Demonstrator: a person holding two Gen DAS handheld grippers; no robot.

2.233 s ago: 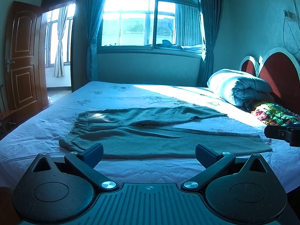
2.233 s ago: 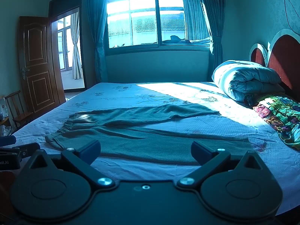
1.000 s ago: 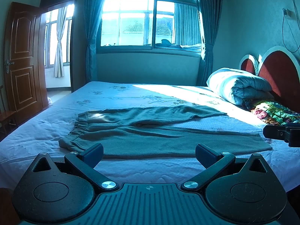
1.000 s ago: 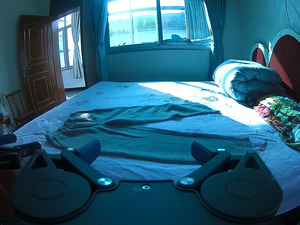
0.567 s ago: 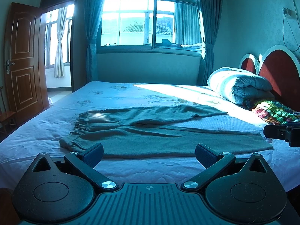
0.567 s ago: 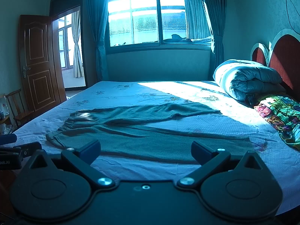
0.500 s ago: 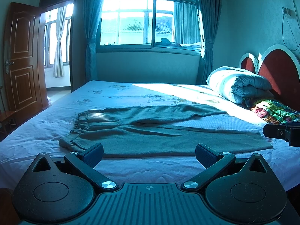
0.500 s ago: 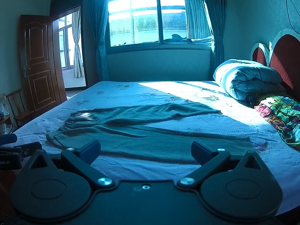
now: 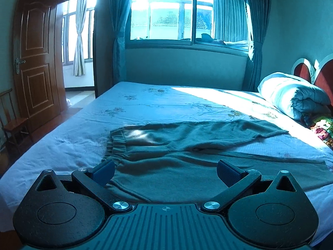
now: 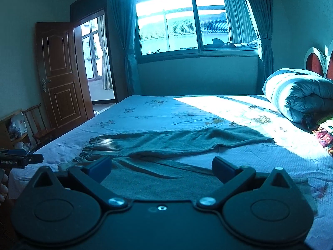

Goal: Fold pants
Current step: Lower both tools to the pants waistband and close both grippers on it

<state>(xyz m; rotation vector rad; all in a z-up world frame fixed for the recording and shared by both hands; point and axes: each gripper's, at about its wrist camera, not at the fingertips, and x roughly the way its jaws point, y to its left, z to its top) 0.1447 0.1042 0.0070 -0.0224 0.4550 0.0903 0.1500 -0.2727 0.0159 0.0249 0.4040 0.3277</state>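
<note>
The right gripper is hanging low over the near side of the bed, with its two blue-tipped fingers standing wide apart and holding nothing. The green pants are lying flat on the bed, waistband to the left and legs reaching right. The far leg is stretching toward a patch of sun. A rolled-up quilt is sitting at the right by the red headboard. The left gripper is poking in at the left edge, beside the bed. A brown door is standing open, and light is coming in through the big window.
</note>
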